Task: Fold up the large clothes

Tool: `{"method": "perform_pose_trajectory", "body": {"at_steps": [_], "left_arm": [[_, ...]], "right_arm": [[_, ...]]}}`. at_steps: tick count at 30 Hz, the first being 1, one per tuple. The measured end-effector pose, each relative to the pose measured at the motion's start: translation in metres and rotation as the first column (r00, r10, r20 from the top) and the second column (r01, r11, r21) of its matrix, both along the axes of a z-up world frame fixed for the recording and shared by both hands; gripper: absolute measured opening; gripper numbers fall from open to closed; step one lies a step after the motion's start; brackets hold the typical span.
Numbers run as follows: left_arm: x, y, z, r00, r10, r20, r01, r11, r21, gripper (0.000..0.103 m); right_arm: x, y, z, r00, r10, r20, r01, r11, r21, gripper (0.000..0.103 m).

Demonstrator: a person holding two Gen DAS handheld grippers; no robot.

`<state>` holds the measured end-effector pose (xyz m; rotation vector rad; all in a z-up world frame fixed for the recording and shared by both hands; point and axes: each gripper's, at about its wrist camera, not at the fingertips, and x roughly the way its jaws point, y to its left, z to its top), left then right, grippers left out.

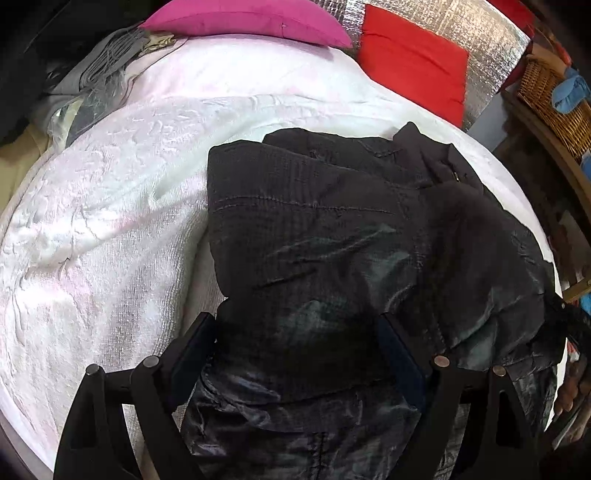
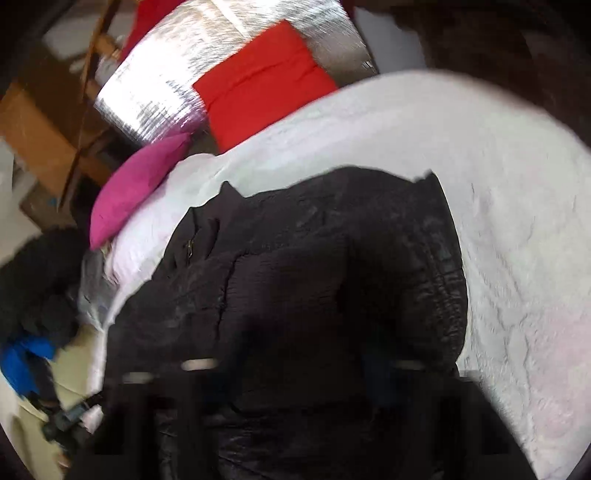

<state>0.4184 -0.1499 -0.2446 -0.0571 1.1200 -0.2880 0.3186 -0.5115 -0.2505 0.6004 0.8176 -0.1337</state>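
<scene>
A dark jacket (image 1: 332, 229) lies bunched, partly folded, on the white blanket (image 1: 110, 206); left gripper (image 1: 299, 332) spread wide astride it, right gripper (image 2: 295, 369) clenched, its catch lost in blur.

Looks like a home, a lived-in bedroom or spare room. Bed under a white textured bedspread (image 1: 122, 206), magenta cushion (image 1: 243, 18) and red cushion (image 1: 413, 59) at its head, silver foil insulation sheet (image 1: 480, 40) behind them. Wicker basket (image 1: 554, 99) on wooden shelving to one side, cardboard boxes (image 2: 40, 122) stacked beyond the bed. Clutter is domestic.
</scene>
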Motion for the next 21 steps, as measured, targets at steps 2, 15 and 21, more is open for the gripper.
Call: {"method": "perform_pose_trajectory", "body": {"at_steps": [2, 15, 21], "left_arm": [[0.001, 0.002, 0.002, 1.0, 0.011, 0.0, -0.011, 1.0, -0.017, 0.088], [-0.004, 0.003, 0.015, 0.999, 0.008, 0.053, -0.007, 1.0, -0.01, 0.088], [-0.003, 0.005, 0.021, 0.997, 0.015, 0.08, -0.015, 1.0, -0.003, 0.088]], "right_arm": [[-0.003, 0.012, 0.012, 0.999, 0.022, 0.035, -0.02, 0.998, -0.055, 0.016], [-0.041, -0.015, 0.045, 0.977, -0.125, 0.17, 0.142, 0.985, -0.092, 0.014], [-0.054, -0.033, 0.041, 0.98, -0.165, 0.11, 0.177, 0.978, -0.11, 0.007]]}}
